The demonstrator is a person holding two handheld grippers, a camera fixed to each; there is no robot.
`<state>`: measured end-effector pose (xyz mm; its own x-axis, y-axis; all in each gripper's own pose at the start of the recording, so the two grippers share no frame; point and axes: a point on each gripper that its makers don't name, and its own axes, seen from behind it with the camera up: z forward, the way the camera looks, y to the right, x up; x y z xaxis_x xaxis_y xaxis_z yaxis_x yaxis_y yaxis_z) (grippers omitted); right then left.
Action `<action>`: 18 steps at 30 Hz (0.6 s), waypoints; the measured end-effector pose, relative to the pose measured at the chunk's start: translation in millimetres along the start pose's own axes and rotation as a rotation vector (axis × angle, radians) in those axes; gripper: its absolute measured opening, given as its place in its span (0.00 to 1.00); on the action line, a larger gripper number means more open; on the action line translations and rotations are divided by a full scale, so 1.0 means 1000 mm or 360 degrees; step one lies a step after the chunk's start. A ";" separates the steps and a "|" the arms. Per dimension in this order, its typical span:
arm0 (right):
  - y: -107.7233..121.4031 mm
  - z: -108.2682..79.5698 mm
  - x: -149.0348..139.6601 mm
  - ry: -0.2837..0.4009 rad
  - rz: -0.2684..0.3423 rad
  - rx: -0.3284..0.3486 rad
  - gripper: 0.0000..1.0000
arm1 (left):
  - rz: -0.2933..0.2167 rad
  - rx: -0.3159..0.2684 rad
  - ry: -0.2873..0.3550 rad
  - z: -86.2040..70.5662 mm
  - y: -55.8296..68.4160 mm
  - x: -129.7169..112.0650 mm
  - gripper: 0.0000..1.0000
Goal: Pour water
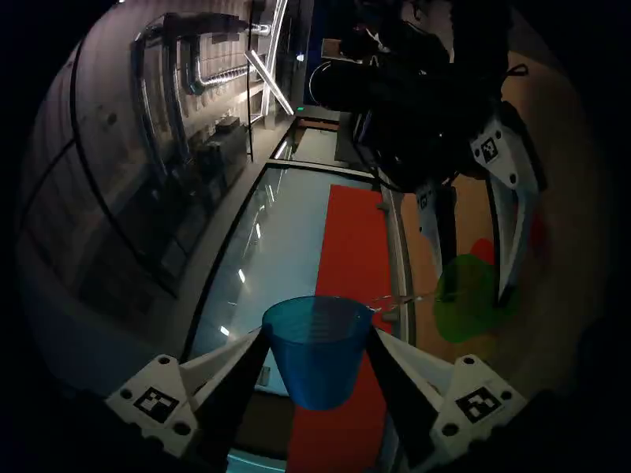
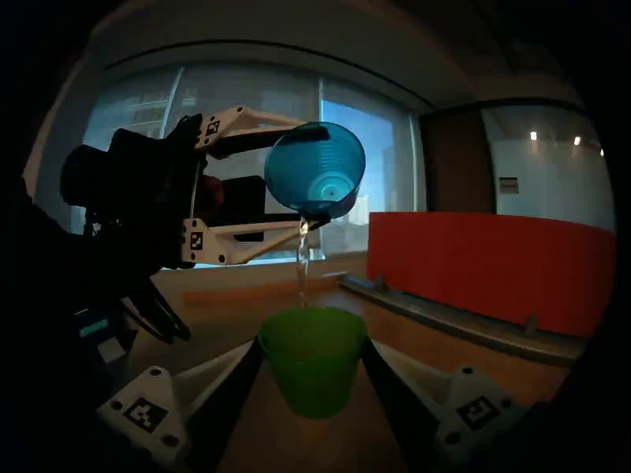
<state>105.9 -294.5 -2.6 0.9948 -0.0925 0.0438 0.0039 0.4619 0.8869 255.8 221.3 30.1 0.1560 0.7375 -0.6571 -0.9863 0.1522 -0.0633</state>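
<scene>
In the right gripper view we see the left tongs point(image 2: 323, 177) reaching in from the left, pinching a blue cup point(image 2: 315, 167) that is tipped with its mouth towards us. A thin stream of water point(image 2: 301, 252) falls from its lower lip into the green cup point(image 2: 313, 366) just below. The right tongs point(image 2: 313, 345) clamp that cup upright by both sides over the wooden counter point(image 2: 426, 347). We cannot tell how full the green cup is. A window point(image 2: 237, 94) lies behind the cups. To the right, a red panel point(image 2: 489, 264) stands along the counter's far edge, with a rail point(image 2: 442, 315) at its foot. Between the cups and the panel the counter lies open.
</scene>
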 end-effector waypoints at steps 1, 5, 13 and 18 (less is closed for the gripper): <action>0.000 0.000 0.000 -0.0001 -0.0001 0.0000 0.92 | 0.0008 0.0001 0.0000 0.000 -0.001 0.000 0.85; 0.000 0.000 0.000 -0.0001 -0.0003 0.0000 0.91 | 0.0042 0.0004 -0.0001 0.000 -0.005 0.000 0.85; 0.000 0.002 0.002 0.0000 -0.0003 0.0000 0.91 | 0.0118 0.0014 -0.0005 0.003 -0.009 0.001 0.85; 0.000 0.002 0.002 0.0000 -0.0005 -0.0001 0.92 | 0.0159 0.0008 -0.0008 0.002 -0.006 0.002 0.85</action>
<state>107.6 -296.7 -1.3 0.9947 -0.0938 0.0411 0.0069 0.4623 0.8867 262.0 222.9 31.0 0.0571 0.7523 -0.6564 -0.9967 0.0811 0.0062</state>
